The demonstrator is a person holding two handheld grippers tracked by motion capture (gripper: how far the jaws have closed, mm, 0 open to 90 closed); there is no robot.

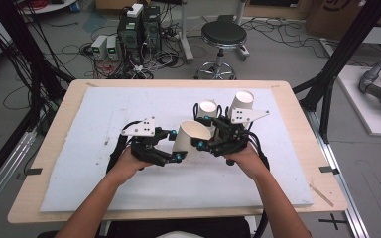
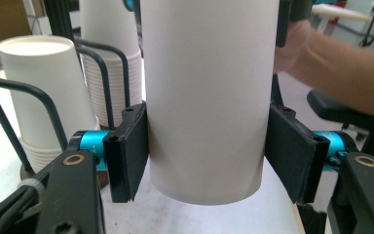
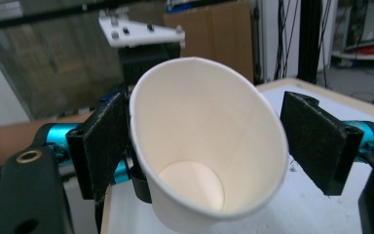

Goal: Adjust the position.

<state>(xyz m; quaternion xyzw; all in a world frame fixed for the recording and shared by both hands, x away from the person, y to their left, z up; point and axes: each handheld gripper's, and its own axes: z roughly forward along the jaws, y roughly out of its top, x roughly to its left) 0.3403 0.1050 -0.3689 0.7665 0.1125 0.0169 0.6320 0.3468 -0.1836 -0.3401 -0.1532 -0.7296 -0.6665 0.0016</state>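
Left gripper view: paper cup (image 2: 207,97) rim cropped

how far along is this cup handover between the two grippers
Done: one paper cup is off the two cup stacks and the left gripper is clamped on its sides. In hand: the right gripper stands open around its rim, letting go. Left: carrying the cup off and setting it on the white mat.

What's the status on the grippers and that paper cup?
Left gripper shut on the paper cup, pads on both sides. Right gripper open around the cup's rim, pads apart from it. Two cup stacks stand just behind.
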